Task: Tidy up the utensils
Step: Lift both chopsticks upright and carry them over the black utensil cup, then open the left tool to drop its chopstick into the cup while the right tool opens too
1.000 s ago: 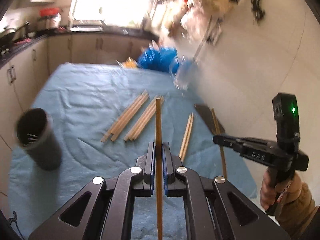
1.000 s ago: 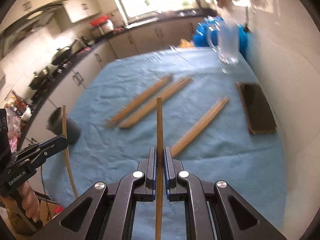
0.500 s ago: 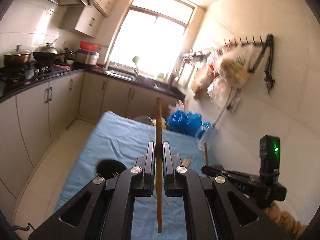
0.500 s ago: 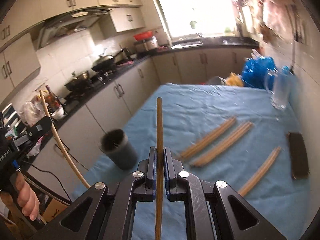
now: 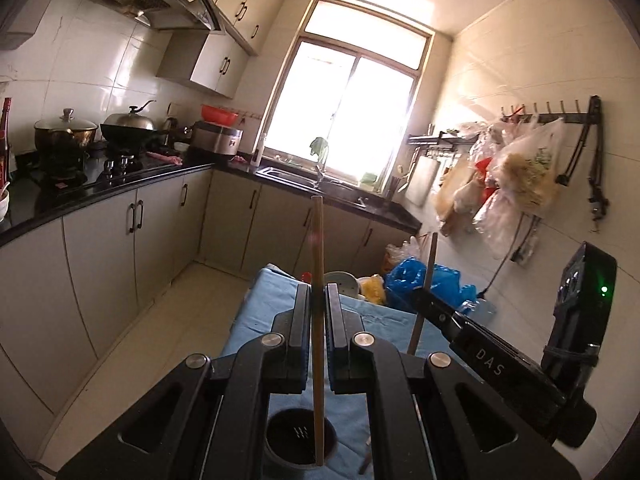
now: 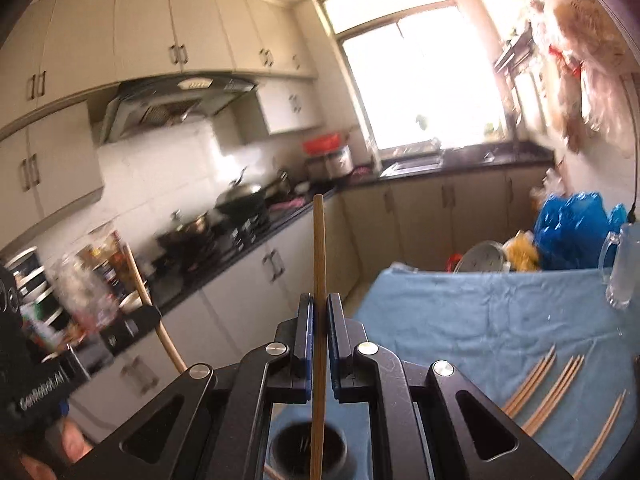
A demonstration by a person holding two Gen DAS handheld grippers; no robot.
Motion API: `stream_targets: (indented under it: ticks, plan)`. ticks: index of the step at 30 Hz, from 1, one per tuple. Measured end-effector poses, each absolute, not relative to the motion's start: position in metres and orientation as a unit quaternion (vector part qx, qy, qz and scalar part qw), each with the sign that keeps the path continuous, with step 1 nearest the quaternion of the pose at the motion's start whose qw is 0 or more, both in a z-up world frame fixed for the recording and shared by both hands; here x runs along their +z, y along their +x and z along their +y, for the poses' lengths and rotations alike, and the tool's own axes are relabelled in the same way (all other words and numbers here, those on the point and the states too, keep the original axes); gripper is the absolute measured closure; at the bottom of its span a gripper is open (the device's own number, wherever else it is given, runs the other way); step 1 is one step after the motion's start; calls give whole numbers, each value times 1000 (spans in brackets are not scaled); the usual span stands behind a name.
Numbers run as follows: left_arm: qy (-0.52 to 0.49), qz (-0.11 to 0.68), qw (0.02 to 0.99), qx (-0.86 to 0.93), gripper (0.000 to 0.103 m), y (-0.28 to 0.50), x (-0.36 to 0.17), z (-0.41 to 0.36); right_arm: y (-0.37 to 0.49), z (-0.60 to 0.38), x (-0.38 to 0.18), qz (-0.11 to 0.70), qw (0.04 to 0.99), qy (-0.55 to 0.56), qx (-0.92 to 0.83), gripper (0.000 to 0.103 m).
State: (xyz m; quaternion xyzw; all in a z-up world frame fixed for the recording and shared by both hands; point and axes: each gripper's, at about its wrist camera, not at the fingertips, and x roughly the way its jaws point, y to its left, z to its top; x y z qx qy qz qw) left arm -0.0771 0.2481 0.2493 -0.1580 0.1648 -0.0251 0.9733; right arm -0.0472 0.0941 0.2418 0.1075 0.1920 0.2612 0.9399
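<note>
Between the pads of my left gripper [image 5: 318,312] one chopstick [image 5: 318,280] is clamped upright, its long axis standing across the jaws. My right gripper [image 6: 319,320] is closed on a second chopstick [image 6: 319,264] in the same way. Directly below both, the dark holder cup [image 5: 301,436] stands with its mouth open upward; in each wrist view the lower chopstick end hangs over or just inside that mouth, and I cannot tell whether either tip has entered. I judge the coming move to be a straight descent along each stick's axis, then release. Both grippers sit close together over the cup; neither is clearly nearer.

More chopstick bundles [image 6: 552,384] lie flat on the blue cloth [image 6: 460,320] to the right, well apart from the cup, awaiting collection. A glass mug [image 6: 622,272] stands at the far right of the cloth. Beyond, the room is a kitchen: a counter [image 5: 120,184] with pots on the left, a bright window [image 5: 352,112] ahead, bags hung on the right wall.
</note>
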Motion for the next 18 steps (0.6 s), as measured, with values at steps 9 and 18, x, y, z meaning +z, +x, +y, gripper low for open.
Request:
stream_targets:
  ticks: [9,18]
  plan:
    - [-140,229,963,-6,97,-23,200,249,6,107,203,219,933,175,225,96]
    - [-127,257,958,-4,88,-22,180,239,11,127,158,279,922,103,249,95]
